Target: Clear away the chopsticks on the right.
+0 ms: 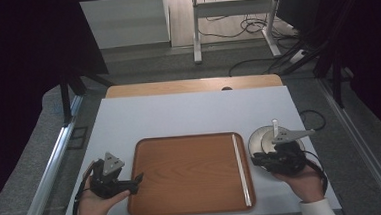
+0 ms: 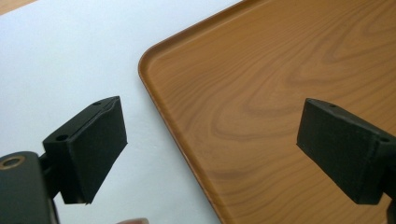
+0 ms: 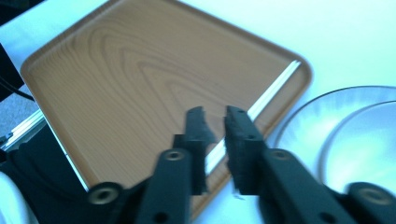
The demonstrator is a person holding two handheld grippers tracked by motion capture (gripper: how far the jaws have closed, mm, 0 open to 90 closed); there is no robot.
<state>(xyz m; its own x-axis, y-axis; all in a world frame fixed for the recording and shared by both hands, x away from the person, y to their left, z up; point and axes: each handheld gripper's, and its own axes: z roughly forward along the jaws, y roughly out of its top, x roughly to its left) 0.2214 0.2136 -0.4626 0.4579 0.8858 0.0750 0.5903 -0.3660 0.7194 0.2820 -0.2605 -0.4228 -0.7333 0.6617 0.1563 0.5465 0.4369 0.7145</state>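
The left gripper [image 1: 138, 178] sits at the lower left of the high view, its jaws wide apart with nothing between them; in the left gripper view one jaw hangs over the white desk [image 2: 70, 60] and the other over the wooden tray [image 2: 261, 93], whose rounded corner and raised rim run down the middle of that frame. The tray's far side is cut off at the top and right edges there. The right gripper [image 1: 256, 159] is at the lower right of the high view, just off the tray's right rim, its body and the person's hand [image 1: 303, 181] covering the near part of a stack of silvery plates [image 1: 260, 138], so how many plates there are is hard to make out. In the right gripper view the jaws stand a little apart with a narrow gap, nothing gripped; that frame is blurred. Through the gap shows a thin white stick [image 3: 275, 91] lying along the inside of the tray's right rim, part of it hidden behind the jaws. The tray [image 1: 187, 173] is otherwise bare, leaving open room across its middle, and white desk lies free beyond its far rim.
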